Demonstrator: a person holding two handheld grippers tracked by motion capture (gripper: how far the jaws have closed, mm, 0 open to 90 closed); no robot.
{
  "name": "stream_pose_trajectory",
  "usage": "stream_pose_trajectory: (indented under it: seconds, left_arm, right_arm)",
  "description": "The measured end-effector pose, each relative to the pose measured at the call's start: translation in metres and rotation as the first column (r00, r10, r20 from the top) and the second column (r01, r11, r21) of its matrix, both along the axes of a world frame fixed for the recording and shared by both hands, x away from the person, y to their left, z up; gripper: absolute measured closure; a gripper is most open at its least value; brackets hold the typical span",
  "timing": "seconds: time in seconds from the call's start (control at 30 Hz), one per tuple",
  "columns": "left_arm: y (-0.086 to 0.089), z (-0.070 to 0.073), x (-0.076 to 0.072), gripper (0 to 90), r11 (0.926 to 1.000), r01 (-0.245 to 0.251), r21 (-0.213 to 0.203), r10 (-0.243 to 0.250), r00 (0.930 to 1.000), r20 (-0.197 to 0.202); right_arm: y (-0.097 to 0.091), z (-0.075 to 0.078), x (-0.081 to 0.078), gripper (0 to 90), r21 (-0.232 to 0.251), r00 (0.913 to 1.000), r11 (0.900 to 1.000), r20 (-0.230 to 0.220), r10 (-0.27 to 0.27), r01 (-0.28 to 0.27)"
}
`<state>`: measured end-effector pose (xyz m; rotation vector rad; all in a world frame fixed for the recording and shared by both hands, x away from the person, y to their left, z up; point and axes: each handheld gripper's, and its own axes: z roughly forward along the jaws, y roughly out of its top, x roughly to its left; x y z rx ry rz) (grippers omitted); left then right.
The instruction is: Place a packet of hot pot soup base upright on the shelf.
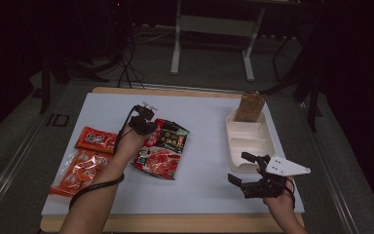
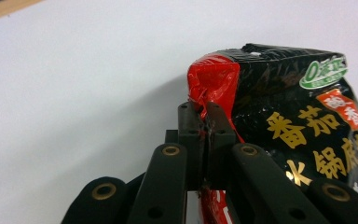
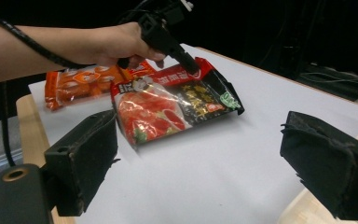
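Your left tongs (image 2: 204, 122) are clamped on the red corner of the black-and-red packet (image 1: 163, 148) at desk centre; your right tongs (image 1: 243, 170) gape empty at four o'clock.

Left gripper (image 1: 152, 123) reaching forward at the end of a bare, outstretched forearm, jaws pinched tight together, cable trailing back along the arm. Right gripper (image 1: 243, 170) low near the body, held by the right hand (image 1: 280, 195), jaws spread wide apart and pointing left.
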<state>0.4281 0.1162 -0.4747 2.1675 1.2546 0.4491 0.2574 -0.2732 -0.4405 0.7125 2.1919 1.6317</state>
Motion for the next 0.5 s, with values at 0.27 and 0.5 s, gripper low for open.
stream_pose_trajectory:
  seconds: [0.27,0.5]
  left_arm:
    - [-0.007,0.020,-0.017,89.1,0.9991,0.041,-0.011,-0.040,0.9971,0.064]
    - [-0.012,0.036,-0.034,89.2,0.9962,0.086,-0.015,-0.084,0.9895,0.118]
  right_arm:
    - [-0.004,0.001,0.002,11.6,0.021,0.9992,0.9991,0.017,-0.036,0.036]
    - [-0.005,0.000,0.005,13.6,0.005,0.9992,0.9992,0.007,-0.039,0.039]
